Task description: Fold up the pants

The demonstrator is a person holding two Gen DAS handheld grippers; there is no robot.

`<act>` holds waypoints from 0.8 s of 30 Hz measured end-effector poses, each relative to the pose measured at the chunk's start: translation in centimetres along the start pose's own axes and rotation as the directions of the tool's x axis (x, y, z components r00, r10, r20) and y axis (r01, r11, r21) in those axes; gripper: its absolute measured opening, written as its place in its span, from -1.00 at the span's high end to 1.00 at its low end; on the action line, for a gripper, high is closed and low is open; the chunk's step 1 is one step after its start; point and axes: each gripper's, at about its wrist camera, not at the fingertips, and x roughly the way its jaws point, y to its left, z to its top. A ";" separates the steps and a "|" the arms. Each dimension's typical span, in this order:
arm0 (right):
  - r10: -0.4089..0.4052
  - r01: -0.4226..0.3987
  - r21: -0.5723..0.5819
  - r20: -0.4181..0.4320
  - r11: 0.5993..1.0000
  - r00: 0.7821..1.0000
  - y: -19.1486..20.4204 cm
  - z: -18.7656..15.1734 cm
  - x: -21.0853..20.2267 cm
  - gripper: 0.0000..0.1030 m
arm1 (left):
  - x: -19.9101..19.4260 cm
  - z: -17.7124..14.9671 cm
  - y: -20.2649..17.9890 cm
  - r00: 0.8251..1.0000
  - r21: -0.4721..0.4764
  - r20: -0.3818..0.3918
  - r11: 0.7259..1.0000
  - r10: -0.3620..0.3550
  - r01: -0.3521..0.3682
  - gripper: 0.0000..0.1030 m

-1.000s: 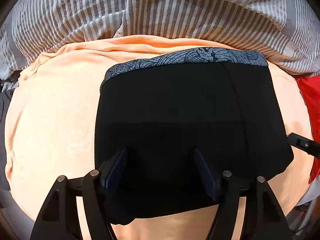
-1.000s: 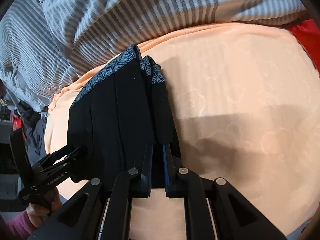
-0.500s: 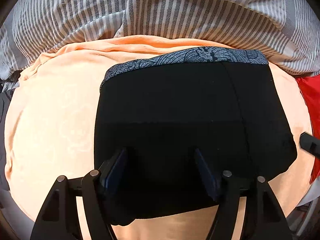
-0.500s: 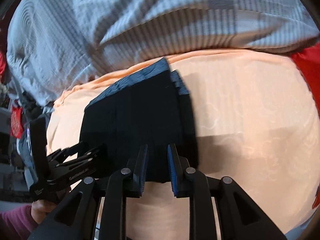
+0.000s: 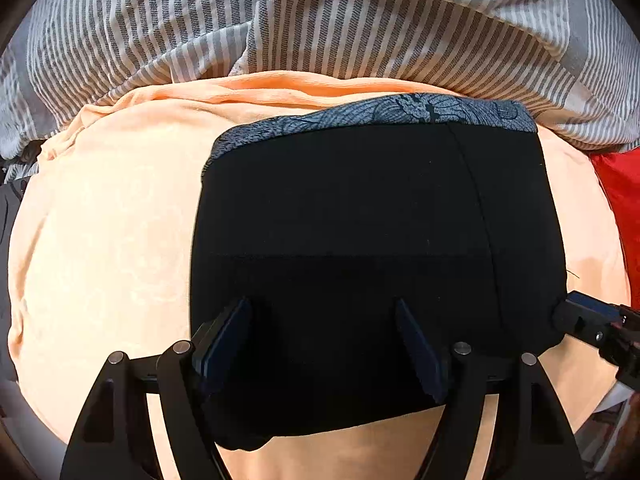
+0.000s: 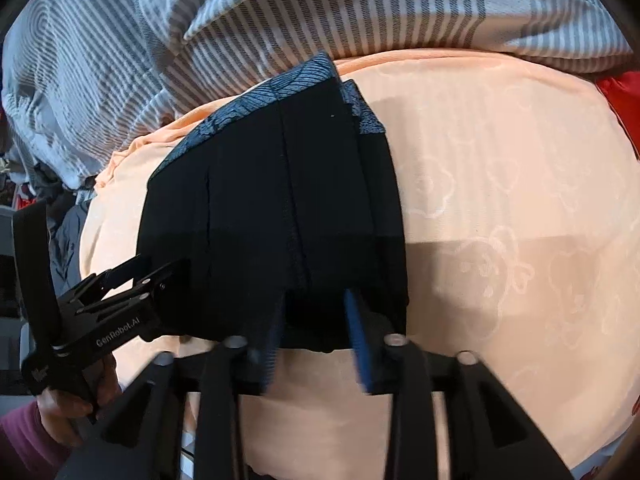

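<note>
The black folded pants with a blue patterned waistband [image 5: 372, 240] lie squared on the peach sheet [image 5: 100, 240] ahead of both spread-apart tongs, left [image 5: 324, 344] and right [image 6: 316, 328] (folding looks finished), so next probably only smoothing

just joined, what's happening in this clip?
A person holding a gripper in each hand is folding black pants on a peach sheet, with a striped blanket bunched behind. The pants already lie in a compact folded stack, patterned waistband at the far edge. The left gripper sits open over the near edge; the right gripper is open at the stack's near right corner.
</note>
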 end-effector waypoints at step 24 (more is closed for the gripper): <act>0.189 -0.189 0.085 0.011 0.978 0.982 -5.9 4.6 0.9 -0.33 | 3.8 3.5 10.0 0.949 -0.183 -0.119 0.946 -0.292 0.268 -0.48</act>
